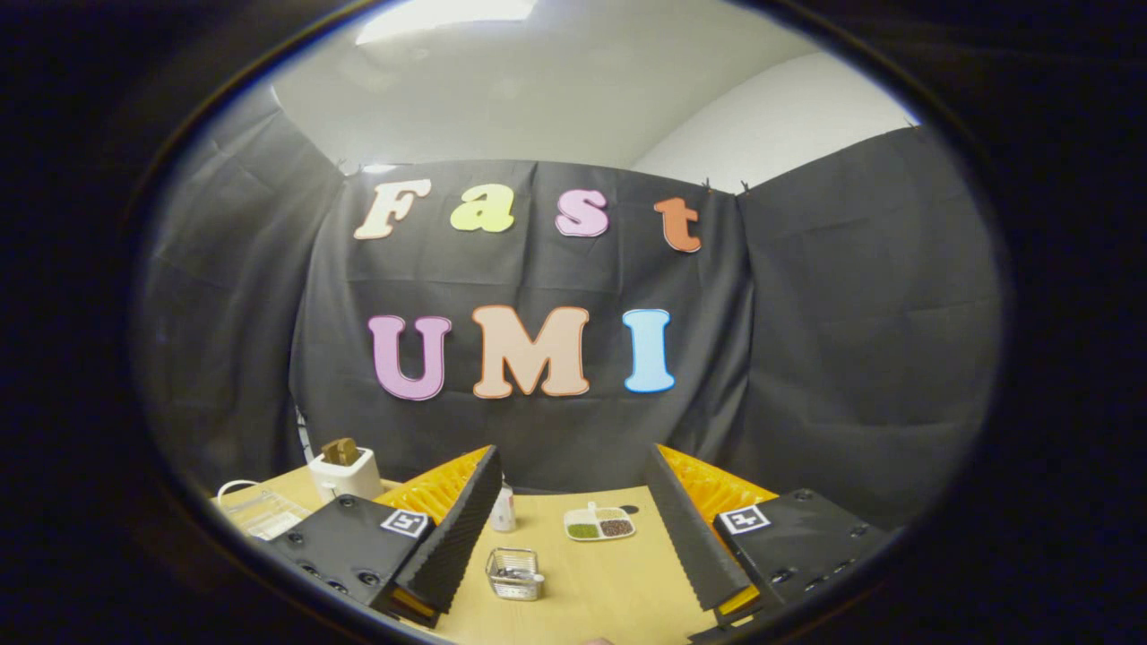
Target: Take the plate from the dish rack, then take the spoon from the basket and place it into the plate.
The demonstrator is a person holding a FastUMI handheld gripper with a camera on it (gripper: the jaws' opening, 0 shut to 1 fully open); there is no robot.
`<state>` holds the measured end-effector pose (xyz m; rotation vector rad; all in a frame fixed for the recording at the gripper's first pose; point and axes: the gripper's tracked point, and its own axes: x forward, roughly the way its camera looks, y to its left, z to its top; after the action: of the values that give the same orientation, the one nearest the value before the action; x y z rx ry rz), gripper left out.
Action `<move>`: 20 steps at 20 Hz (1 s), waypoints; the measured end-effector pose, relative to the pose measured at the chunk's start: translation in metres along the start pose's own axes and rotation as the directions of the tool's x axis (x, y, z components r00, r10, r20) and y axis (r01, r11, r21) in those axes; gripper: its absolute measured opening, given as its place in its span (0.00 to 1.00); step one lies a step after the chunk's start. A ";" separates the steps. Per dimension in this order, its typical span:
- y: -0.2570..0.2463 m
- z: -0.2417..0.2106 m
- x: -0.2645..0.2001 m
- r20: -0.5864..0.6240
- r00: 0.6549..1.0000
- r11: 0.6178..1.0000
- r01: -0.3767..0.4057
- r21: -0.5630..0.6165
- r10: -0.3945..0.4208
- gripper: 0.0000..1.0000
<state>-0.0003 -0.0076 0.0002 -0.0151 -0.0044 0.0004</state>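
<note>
The gripper sits at the bottom centre of the frame with its two fingers spread wide apart and nothing between the pads; they hang above a pale wooden table and touch nothing on it.

Between the fingers, low in the frame and nearer the left one, stands a small wire basket with something metallic lying inside; whether that is the spoon is too small to tell. Further back, still between the fingers and nearer the right one, lies a pale divided plate with green and brown stuff in its compartments. It is well apart from the basket, with bare tabletop between them. Just beside the tip of the left finger, a small white bottle with a reddish band stands upright, partly hidden by that finger.

Outward to the lower left, beyond the left finger, a white toaster stands on the table's far corner with a brown slice sticking out of its top. Further left, at the table's edge, is a clear wire-framed thing, possibly the dish rack, though it is too distorted to be sure.

The black cloth wall closes off the middle and both sides of the frame, and a pale ceiling shows across the top.
</note>
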 end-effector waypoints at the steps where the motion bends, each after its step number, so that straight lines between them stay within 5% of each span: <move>1: -0.001 0.000 0.000 0.001 1.000 1.000 0.000 -0.001 0.000 1.00; 20: 0.054 -0.009 -0.009 -0.011 1.000 0.997 0.009 -0.077 -0.010 1.00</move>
<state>-0.0092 0.0459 -0.0095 -0.0920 0.0072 -0.0096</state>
